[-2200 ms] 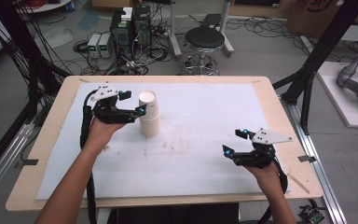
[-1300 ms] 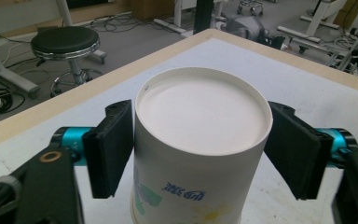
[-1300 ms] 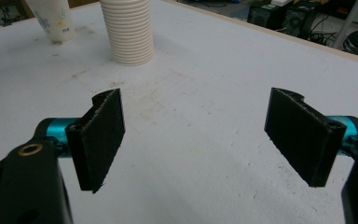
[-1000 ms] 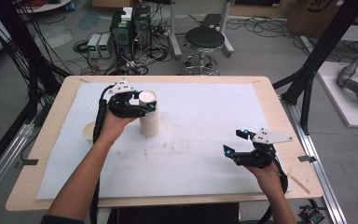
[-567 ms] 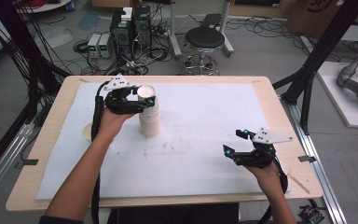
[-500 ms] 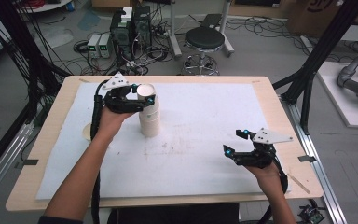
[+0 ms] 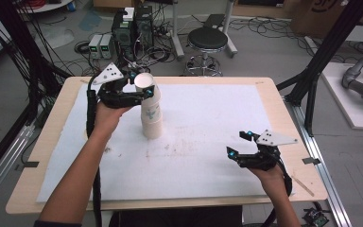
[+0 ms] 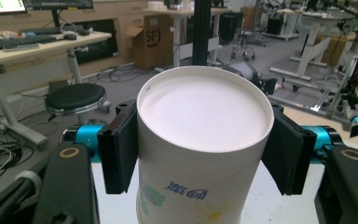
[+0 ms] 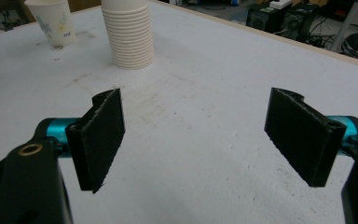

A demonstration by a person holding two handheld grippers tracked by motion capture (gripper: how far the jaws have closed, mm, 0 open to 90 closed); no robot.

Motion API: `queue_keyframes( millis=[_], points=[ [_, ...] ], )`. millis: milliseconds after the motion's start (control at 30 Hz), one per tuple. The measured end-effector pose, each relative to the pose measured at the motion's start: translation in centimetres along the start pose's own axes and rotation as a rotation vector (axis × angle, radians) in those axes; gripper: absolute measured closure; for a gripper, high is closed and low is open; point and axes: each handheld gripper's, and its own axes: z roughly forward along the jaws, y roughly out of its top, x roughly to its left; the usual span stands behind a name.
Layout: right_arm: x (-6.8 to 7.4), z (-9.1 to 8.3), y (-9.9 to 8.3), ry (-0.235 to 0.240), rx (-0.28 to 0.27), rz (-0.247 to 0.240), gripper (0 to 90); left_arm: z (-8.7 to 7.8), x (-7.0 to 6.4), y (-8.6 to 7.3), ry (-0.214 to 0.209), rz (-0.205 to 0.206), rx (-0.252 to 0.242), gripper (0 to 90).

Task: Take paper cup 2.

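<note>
A stack of upside-down white paper cups (image 7: 151, 124) stands on the white mat, left of centre. My left gripper (image 7: 141, 92) is shut on the top cup (image 7: 145, 85), which sits raised and a little tilted above the stack. In the left gripper view both black pads (image 8: 119, 147) press the sides of this printed cup (image 8: 205, 116), base up. My right gripper (image 7: 239, 143) rests open near the front right of the table with nothing between its jaws. The right gripper (image 9: 200, 140) view looks across the mat at the stack (image 9: 127, 36).
A single printed cup (image 9: 51, 21) stands on the mat beyond the stack in the right gripper view. The white mat (image 7: 217, 104) lies on a wooden table (image 7: 269, 81). A stool (image 7: 208, 40) and electronics boxes (image 7: 132, 21) stand on the floor behind the table.
My left gripper moved right to the top of the stack, shut on the top cup and lifted it slightly. The right gripper has stayed still and open.
</note>
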Motion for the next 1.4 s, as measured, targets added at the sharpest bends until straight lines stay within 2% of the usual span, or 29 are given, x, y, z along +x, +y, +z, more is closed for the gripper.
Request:
queue_keyframes(
  millis=[267,433,600,733,1000,1400],
  points=[
    [0.0,0.0,0.0,0.002,0.002,-0.004,20.3,-1.2,-0.9,1.3,-0.029,0.011,-0.055,35.1],
    [0.1,0.1,0.0,0.010,0.004,-0.001,20.3,-1.7,-2.1,1.5,-0.088,0.013,-0.068,35.1],
    [0.2,0.3,0.1,0.013,0.005,-0.005,20.3,-1.7,-3.6,1.1,-0.161,0.014,-0.058,35.1],
    [0.3,0.3,0.1,0.017,0.008,-0.002,20.4,-1.6,-4.6,0.4,-0.213,-0.007,-0.060,35.0],
    [0.4,0.5,0.4,0.034,0.012,-0.002,20.3,-0.8,-6.4,-1.1,-0.276,0.003,-0.014,35.0],
    [1.1,1.1,2.0,0.089,0.007,-0.013,20.3,0.7,-7.9,-4.3,-0.316,0.006,0.069,34.9]
  ],
)
